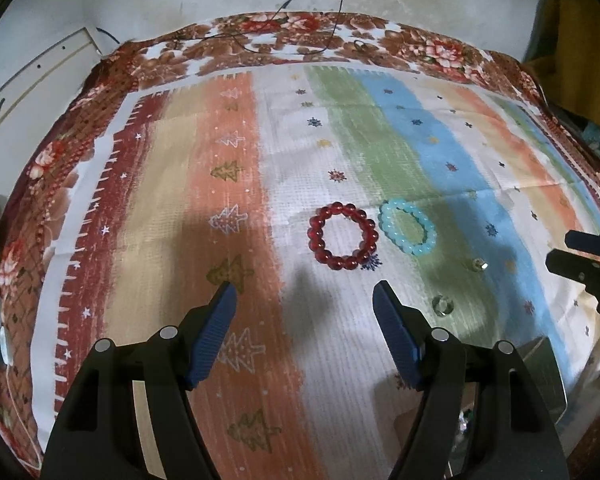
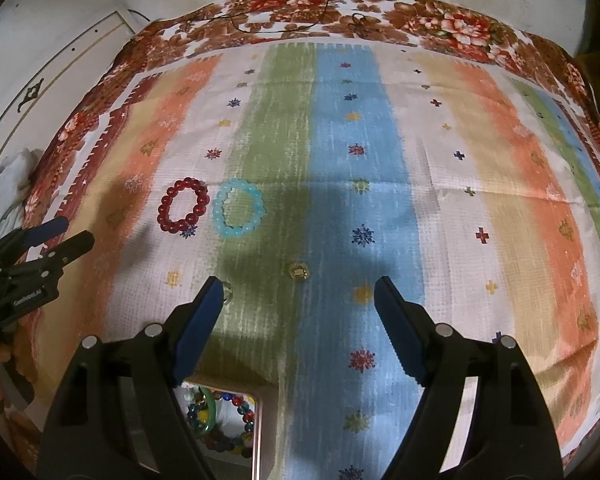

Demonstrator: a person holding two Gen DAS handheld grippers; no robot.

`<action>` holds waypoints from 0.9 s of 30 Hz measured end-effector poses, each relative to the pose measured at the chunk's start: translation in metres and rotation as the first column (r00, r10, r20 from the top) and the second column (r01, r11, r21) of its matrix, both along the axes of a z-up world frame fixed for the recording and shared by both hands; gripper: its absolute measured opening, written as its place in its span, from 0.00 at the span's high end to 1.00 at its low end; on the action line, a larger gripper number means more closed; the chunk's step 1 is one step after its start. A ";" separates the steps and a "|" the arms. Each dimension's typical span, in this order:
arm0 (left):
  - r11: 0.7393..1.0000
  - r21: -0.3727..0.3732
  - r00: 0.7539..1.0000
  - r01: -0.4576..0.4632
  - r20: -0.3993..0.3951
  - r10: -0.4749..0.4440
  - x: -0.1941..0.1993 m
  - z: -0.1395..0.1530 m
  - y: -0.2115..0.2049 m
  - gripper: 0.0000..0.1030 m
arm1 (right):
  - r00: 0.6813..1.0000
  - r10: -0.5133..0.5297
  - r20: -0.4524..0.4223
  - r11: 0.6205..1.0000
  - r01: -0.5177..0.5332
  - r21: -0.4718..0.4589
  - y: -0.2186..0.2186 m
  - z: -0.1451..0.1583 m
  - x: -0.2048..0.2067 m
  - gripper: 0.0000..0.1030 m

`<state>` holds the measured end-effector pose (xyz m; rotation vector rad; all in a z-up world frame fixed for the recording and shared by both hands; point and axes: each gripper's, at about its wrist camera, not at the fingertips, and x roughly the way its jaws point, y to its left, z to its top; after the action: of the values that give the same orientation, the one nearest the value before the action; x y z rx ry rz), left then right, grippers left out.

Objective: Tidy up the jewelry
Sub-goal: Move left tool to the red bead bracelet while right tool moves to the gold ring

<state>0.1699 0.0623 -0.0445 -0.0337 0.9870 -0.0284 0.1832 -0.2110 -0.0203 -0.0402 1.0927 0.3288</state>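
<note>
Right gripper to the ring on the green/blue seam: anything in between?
No. In the right wrist view, only bare striped cloth lies between the open right gripper and the ring.

**Black clamp-style grippers with blue pads**

The left gripper (image 1: 304, 294) and right gripper (image 2: 299, 288) are showing black plastic arms, ribbed blue fingertips (image 1: 392, 332), silver round pins, and small white lettering on one body. Bare skin is showing at one edge.

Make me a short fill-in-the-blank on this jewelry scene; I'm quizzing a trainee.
1. The red bracelet lies beside a ____ bracelet.
2. Both bracelets rest on the striped ____.
3. The left gripper and the right gripper are both ____.
4. The small ring lies ____ from the bracelets.

Missing words: blue; cloth; open; apart
</note>
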 end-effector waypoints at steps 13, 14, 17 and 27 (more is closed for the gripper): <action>0.997 -0.078 0.998 -0.027 -0.067 0.022 0.032 -0.024 0.011 0.32 | 0.991 -0.012 -0.133 0.999 0.018 0.044 0.000 -0.032 0.025 0.25; 0.996 -0.085 0.997 -0.026 -0.070 0.020 0.033 -0.025 0.011 0.32 | 0.991 -0.012 -0.136 0.999 0.018 0.047 0.001 -0.032 0.026 0.25; 0.995 -0.096 0.996 -0.025 -0.085 0.017 0.039 -0.030 0.008 0.32 | 0.989 -0.018 -0.150 0.998 0.026 0.049 0.002 -0.036 0.030 0.25; 0.997 -0.071 0.992 -0.027 -0.128 0.018 0.059 -0.051 0.004 0.32 | 0.983 -0.022 -0.185 0.999 0.028 0.031 0.007 -0.052 0.042 0.25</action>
<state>0.2291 0.0663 -0.0950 -0.1149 1.1131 -0.0422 0.2256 -0.2036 -0.0728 0.0342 1.2699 0.3327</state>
